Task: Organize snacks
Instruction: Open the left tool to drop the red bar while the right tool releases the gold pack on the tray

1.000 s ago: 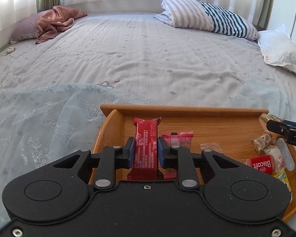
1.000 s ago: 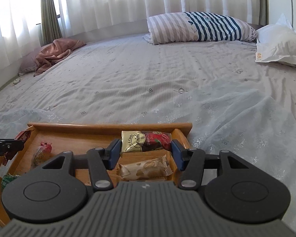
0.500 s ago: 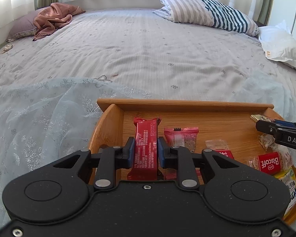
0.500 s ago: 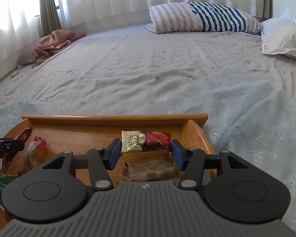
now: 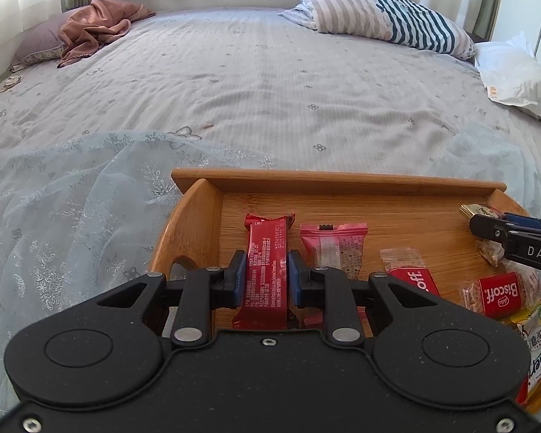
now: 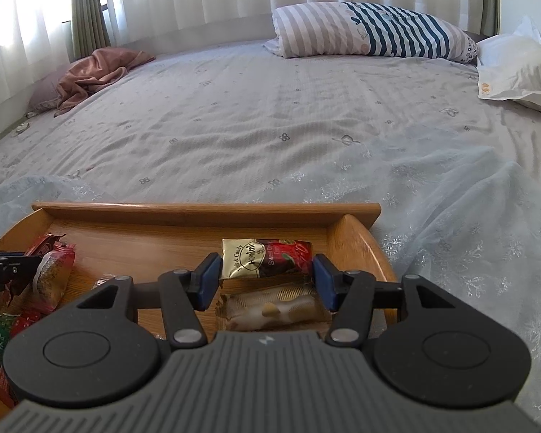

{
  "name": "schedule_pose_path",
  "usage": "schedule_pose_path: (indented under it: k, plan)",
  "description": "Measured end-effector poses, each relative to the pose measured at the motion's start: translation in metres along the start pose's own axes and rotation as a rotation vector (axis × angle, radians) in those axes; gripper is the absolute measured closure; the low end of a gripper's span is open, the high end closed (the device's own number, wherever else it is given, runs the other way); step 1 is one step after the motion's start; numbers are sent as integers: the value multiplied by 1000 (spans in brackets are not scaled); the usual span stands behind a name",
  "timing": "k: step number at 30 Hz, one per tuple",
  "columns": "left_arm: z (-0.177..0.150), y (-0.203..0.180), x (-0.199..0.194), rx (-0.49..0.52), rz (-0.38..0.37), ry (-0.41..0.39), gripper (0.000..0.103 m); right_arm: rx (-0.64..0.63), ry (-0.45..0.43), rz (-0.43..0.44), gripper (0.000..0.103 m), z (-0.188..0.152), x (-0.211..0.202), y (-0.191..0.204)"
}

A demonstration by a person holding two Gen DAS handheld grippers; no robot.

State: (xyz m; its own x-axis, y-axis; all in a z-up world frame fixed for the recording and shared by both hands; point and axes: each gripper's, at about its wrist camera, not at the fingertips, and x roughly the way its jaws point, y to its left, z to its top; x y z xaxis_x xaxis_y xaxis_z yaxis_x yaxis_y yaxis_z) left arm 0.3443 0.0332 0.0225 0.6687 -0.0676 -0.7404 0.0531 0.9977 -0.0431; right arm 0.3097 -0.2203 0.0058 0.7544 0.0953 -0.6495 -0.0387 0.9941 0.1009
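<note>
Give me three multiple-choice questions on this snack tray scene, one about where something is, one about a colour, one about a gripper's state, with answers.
1. Where does the wooden tray sit?
A. on the bed
B. on a desk
C. on the floor

2. What colour is the bar between the left gripper's jaws?
A. green
B. red
C. blue

3. How does the left gripper stand?
A. wide open over bare wood
B. shut on the bar
C. shut on a pillow

Answers:
1 A, the tray's far wall borders the grey bedspread.
2 B, its wrapper is red with small white print.
3 B, both blue pads press the bar's sides.
</note>
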Motion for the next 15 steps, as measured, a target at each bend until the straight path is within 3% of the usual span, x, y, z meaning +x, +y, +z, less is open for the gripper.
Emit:
schedule_pose_path:
  k: [15]
  plan:
    - [0, 0, 4, -3, -3, 5, 80, -9, 0, -2, 42, -1, 2, 1]
